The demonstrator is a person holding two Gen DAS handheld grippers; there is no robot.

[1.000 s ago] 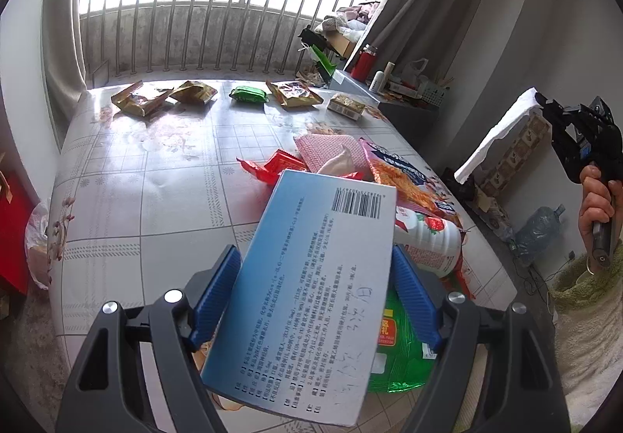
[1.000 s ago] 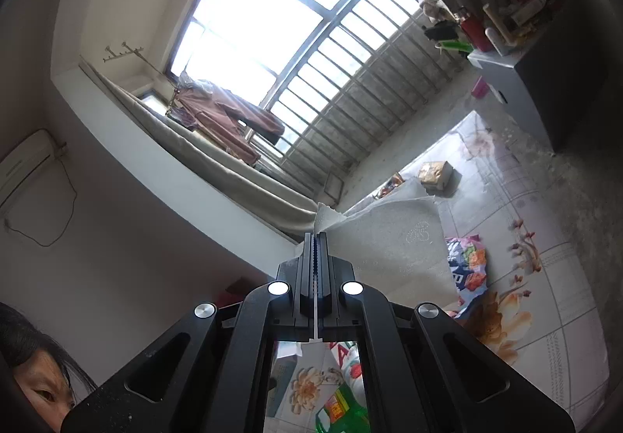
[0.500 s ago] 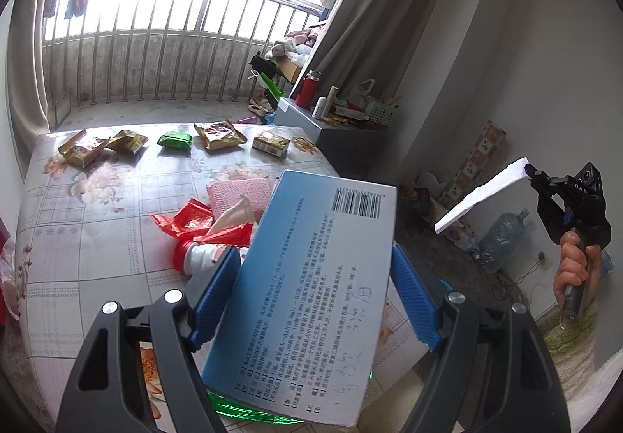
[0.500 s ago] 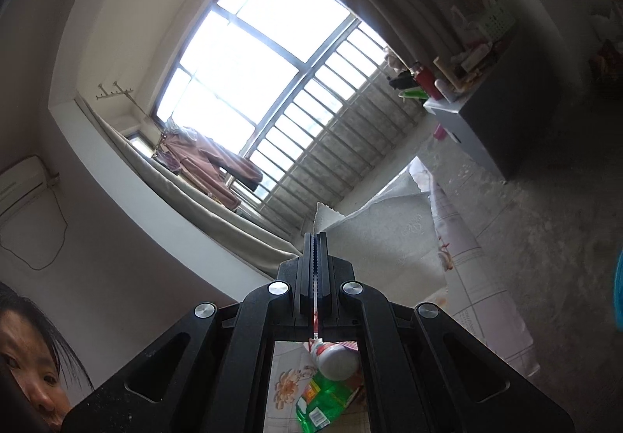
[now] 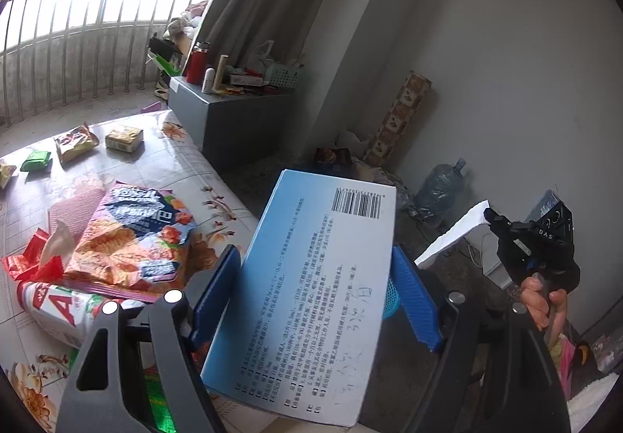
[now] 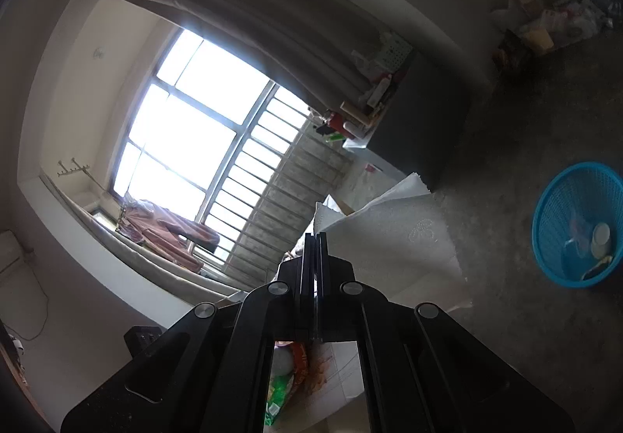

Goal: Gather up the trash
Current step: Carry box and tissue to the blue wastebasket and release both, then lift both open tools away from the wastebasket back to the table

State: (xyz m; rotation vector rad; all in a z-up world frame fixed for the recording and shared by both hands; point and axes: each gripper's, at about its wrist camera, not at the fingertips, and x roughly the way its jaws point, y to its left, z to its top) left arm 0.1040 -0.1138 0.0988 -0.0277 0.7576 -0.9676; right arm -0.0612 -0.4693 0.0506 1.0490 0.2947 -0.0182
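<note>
1. L gripper (image 5: 311, 300) fingers (image 5: 212, 293) w/ blue pads stand wide, clamped on the two long edges of a flat light-blue box (image 5: 307, 289); printed text + barcode face the camera, some handwriting near its low end.
2. R gripper (image 6: 314, 257) fingers pressed flat together, pinching a white paper towel (image 6: 389, 234) that fans out past the tips; embossed pattern shows on it.
3. From the left wrist view the R gripper is off to the right, gripped by a hand (image 5: 545, 300), towel sheet sticking out toward the box.
4. Blue mesh basket (image 6: 576, 222) sits on the concrete floor, right of the towel in the right wrist view; a few bits lie inside, incl. a small white bottle.
5. Table (image 5: 163, 164) w/ floral cloth is left of the box. Still on it: big orange-blue snack bag (image 5: 132, 234), red wrapper (image 5: 31, 265) w/ a tissue, a white-red bottle under the bag, pink cloth.
6. Farther back on the table: green packet (image 5: 36, 160), yellowish snack packs.
7. Grey cabinet (image 5: 233, 121) w/ clutter stands by the curtain.
</note>
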